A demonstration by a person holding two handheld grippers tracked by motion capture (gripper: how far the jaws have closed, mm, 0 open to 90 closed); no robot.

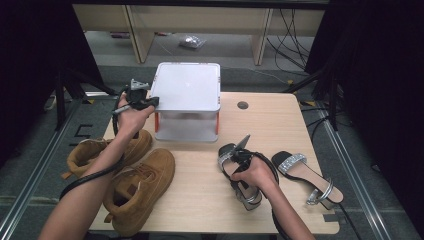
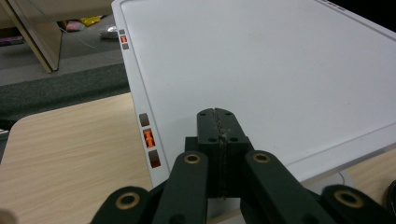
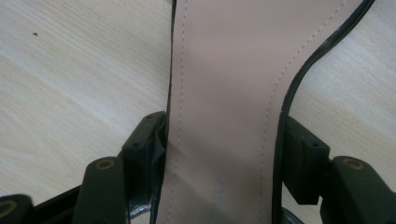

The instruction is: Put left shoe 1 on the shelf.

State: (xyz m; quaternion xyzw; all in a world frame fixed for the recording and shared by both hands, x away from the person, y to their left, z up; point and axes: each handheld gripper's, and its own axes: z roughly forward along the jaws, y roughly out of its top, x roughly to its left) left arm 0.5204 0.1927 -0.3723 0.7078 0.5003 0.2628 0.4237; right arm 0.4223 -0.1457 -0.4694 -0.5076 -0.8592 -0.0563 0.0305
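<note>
The black sandal (image 1: 240, 172) lies near the front right of the wooden table (image 1: 200, 195), under the right hand, with the right gripper (image 1: 239, 156) over its strap end. Just to its right lies the second sandal (image 1: 305, 175) with a glittering strap, apart from it. On the left side two tan suede shoes (image 1: 135, 185) rest side by side under the left forearm. Behind them stands a white two-level rack (image 1: 187, 100) with orange posts; the left gripper (image 1: 145, 102) rests at its left edge. In the left gripper view the jaws are pressed together with nothing between them, lying on the rack's white top (image 2: 261, 70) near its corner. In the right gripper view the sandal's pinkish insole (image 3: 224, 107) runs between the jaws, which stand one at each side of the sole, against its black edges.
</note>
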